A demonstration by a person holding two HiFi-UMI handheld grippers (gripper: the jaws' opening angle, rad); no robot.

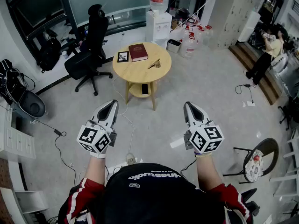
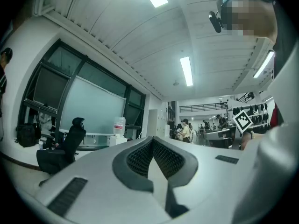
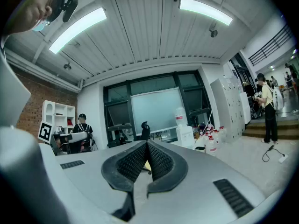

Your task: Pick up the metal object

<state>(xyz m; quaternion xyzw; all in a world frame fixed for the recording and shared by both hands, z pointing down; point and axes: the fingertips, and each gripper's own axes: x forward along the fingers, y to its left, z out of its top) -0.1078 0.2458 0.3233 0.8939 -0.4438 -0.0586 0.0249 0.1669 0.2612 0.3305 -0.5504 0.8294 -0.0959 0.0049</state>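
A small metal object lies on the right part of a round wooden table, in the head view well ahead of both grippers. My left gripper is held level over the floor, short of the table's left side, jaws together with nothing between them. My right gripper is level too, short of the table's right side, also shut and empty. In the left gripper view and the right gripper view the closed jaws hide the table and the metal object.
On the table lie a dark red book and a small framed picture; a phone rests on its lower shelf. A black office chair stands left of it, a water dispenser behind. Cables cross the floor. A person stands far right.
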